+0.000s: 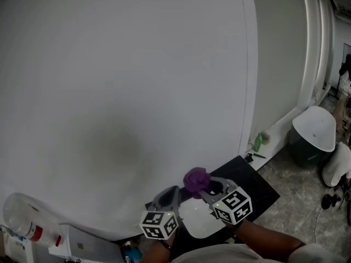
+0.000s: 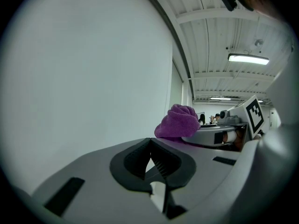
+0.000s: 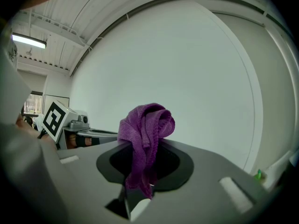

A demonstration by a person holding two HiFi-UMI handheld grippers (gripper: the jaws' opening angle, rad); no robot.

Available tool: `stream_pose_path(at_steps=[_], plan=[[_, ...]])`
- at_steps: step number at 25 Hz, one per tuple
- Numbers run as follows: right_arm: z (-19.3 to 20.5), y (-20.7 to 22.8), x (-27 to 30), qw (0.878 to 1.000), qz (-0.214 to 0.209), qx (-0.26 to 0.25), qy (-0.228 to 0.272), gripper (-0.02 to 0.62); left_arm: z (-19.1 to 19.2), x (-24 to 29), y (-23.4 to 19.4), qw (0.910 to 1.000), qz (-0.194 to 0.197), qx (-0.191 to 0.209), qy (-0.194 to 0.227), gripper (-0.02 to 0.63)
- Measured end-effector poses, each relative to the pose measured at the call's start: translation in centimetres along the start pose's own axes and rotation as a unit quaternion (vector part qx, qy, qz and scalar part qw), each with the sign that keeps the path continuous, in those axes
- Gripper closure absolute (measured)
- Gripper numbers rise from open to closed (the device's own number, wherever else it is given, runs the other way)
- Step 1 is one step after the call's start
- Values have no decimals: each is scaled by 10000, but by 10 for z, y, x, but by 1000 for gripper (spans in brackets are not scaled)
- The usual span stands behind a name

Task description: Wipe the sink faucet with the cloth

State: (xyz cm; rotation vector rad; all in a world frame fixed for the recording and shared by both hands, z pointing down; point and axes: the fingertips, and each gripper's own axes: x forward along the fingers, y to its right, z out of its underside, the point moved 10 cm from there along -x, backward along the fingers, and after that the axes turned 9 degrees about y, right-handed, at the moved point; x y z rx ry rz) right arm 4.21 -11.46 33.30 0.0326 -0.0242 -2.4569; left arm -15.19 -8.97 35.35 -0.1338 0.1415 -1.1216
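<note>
A purple cloth [image 1: 196,179] is bunched between the jaws of my right gripper [image 1: 205,187], which is shut on it. In the right gripper view the cloth [image 3: 145,136] rises in a folded lump and hangs down over the right gripper [image 3: 145,166]. My left gripper [image 1: 171,194] is just to the left, shut, with nothing between its jaws. Its own view shows the left gripper [image 2: 151,158] with jaws together and the cloth [image 2: 177,122] beyond them. Both grippers point at a plain white wall [image 1: 120,92]. No faucet shows in any view.
A white basin [image 1: 198,219] set in a black counter [image 1: 262,188] lies under the grippers. A green bottle [image 1: 257,142] stands by the wall's base. A white bin [image 1: 314,131] is at the right. A clear bottle with a red label [image 1: 27,223] lies at the lower left.
</note>
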Motion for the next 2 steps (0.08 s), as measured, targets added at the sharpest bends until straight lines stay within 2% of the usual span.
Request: stream_pose_path(at_steps=[2], plan=[[-1,-1,-1,10000,-1,-39,4,509,-1,-1,1,10000,9,20,12,598]])
